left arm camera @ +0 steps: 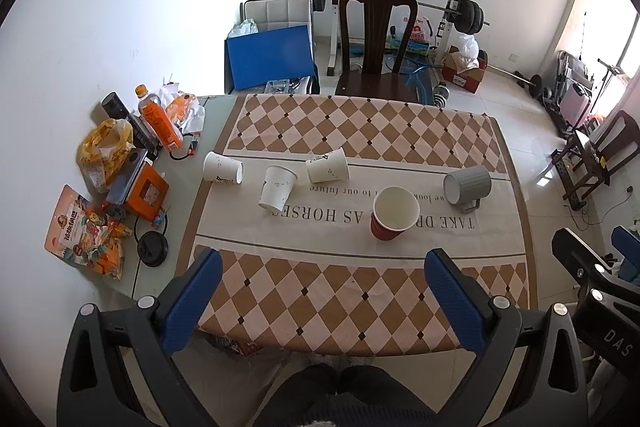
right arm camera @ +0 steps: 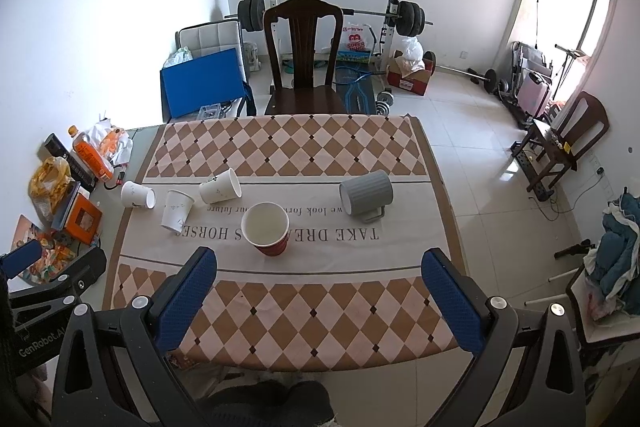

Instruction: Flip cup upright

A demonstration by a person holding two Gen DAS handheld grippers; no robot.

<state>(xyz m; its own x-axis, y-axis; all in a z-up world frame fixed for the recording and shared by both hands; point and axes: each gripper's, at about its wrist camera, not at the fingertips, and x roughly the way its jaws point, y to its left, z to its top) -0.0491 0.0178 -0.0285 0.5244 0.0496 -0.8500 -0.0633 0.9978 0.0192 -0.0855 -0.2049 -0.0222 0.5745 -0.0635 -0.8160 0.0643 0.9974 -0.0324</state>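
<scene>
A red paper cup (left arm camera: 393, 214) (right arm camera: 267, 229) stands upright mid-table. A grey ribbed mug (left arm camera: 467, 185) (right arm camera: 366, 196) lies on its side to its right, handle against the cloth. Three white paper cups lie tipped over on the left: one (left arm camera: 222, 167) (right arm camera: 137, 194), one (left arm camera: 277, 187) (right arm camera: 177, 210), one (left arm camera: 327, 166) (right arm camera: 220, 186). My left gripper (left arm camera: 323, 267) is open and empty above the table's near edge. My right gripper (right arm camera: 320, 265) is open and empty, also above the near edge, beside the left one.
A checkered cloth (left arm camera: 360, 291) (right arm camera: 304, 303) covers the table. Snacks, an orange bottle (left arm camera: 158, 119), boxes and bags crowd the table's left side. A dark wooden chair (left arm camera: 376, 43) (right arm camera: 304, 59) stands at the far edge. Weights and clutter lie beyond.
</scene>
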